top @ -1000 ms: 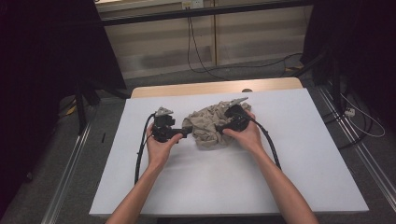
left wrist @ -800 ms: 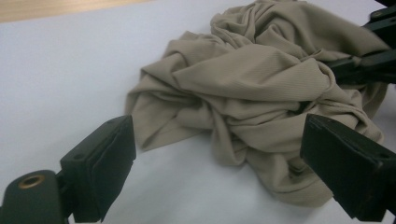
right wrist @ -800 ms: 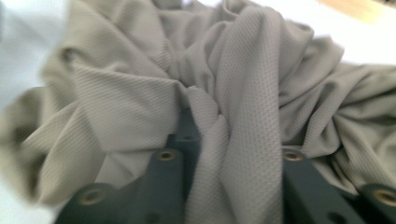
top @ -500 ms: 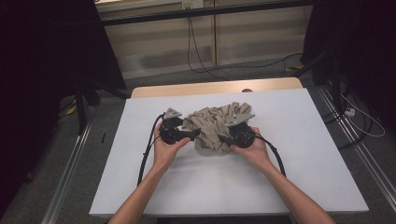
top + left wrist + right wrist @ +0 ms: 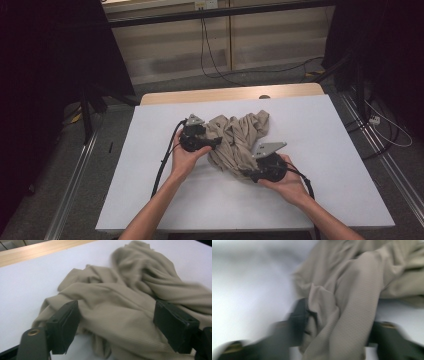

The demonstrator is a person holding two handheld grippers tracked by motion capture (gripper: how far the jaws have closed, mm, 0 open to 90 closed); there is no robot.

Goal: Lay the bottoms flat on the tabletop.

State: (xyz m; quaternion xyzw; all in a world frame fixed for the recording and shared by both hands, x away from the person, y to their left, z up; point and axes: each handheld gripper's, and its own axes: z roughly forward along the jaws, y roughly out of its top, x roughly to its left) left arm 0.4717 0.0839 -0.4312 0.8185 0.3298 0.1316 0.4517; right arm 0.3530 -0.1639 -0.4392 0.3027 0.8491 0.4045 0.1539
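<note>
Lying crumpled mid-tabletop (image 5: 150, 200), the beige cloth (image 5: 235, 142) sits between the left gripper's (image 5: 116, 326) wide-spread jaws; the right gripper (image 5: 337, 337) straddles a fold, grip unclear.

A crumpled beige cloth (image 5: 120, 315) of fine ribbed knit, soft and matt, lies on a smooth white matt worktop (image 5: 325, 150); a pale wood strip (image 5: 230, 94) lines its far edge. Jaws are matt black plastic.

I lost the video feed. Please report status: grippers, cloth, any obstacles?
Left gripper open, jaws astride beige cloth. Right gripper blurred, cloth between jaws, grip unclear. White table otherwise bare.
</note>
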